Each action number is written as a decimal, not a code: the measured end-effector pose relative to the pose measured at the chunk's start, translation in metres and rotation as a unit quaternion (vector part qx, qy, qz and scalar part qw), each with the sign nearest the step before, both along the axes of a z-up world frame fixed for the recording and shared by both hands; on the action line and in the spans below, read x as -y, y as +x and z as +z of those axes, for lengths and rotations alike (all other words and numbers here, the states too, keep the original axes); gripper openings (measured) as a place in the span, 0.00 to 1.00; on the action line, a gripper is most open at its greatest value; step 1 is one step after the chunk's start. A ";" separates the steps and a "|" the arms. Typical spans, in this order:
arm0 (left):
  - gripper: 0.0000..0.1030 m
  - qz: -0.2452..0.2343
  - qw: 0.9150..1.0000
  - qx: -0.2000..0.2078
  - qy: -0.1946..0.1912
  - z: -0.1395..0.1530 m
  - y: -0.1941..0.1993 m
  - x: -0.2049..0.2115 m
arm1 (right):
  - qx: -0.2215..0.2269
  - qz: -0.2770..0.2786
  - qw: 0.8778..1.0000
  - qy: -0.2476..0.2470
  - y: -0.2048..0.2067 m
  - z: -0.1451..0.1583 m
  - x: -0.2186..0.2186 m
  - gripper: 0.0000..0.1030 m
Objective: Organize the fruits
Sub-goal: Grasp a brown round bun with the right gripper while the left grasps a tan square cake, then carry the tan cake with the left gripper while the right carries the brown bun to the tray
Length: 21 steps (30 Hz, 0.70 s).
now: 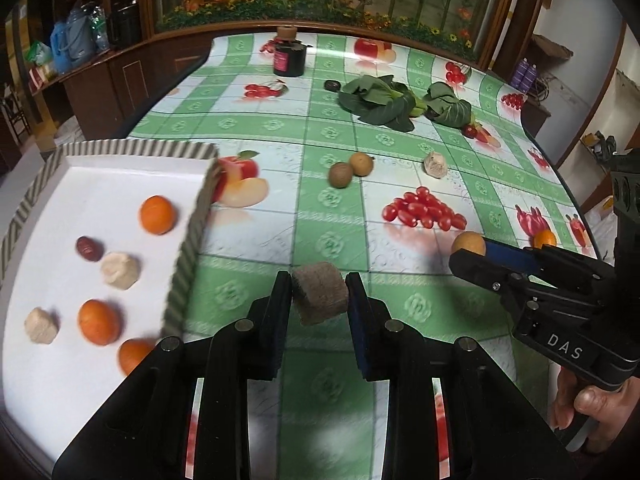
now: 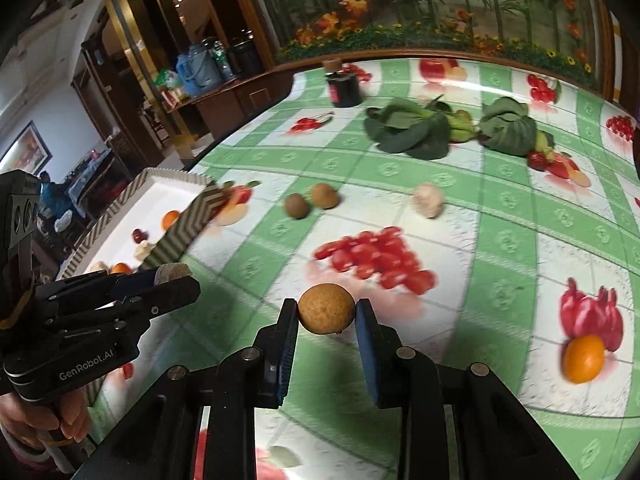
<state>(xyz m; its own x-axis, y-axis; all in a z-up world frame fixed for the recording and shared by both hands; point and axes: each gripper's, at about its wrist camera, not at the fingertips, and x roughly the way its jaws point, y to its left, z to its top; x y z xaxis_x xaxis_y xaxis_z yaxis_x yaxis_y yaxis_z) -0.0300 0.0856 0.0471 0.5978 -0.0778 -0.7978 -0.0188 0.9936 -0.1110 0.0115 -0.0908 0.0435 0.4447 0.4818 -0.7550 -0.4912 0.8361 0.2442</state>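
Clamped in my left gripper [image 1: 319, 300] was a brown fuzzy block [image 1: 319, 294]; my right gripper [image 2: 327, 312] pinched a round tan fruit [image 2: 326, 308]. Beside them, the white zigzag-rimmed tray [image 1: 188, 248] held three oranges [image 1: 157, 215], two pale lumps [image 1: 120, 270] and a dark red date [image 1: 89, 248]. Only my right view showed the loose orange [image 2: 585, 358] fully.

You can read "DAS" on the right gripper [image 1: 468, 256] body, and "GenRobot.AI" on the left gripper [image 2: 176, 280] body.
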 end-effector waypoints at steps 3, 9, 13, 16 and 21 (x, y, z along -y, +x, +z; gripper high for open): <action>0.26 0.007 1.000 0.003 0.000 0.002 -0.008 -0.007 | -0.001 0.007 1.000 0.003 -0.006 0.000 -0.011 0.28; 0.26 0.018 1.000 0.016 0.000 0.008 -0.019 -0.018 | -0.002 0.019 1.000 0.006 -0.013 0.001 -0.027 0.28; 0.26 0.025 0.999 0.023 0.000 0.012 -0.025 -0.025 | -0.001 0.027 1.000 0.005 -0.018 0.003 -0.037 0.28; 0.26 0.030 0.999 0.025 0.000 0.013 -0.029 -0.032 | 0.001 0.033 0.999 0.004 -0.021 0.004 -0.044 0.28; 0.26 0.040 0.999 0.028 -0.001 0.017 -0.034 -0.047 | 0.004 0.044 0.999 0.003 -0.024 0.007 -0.056 0.28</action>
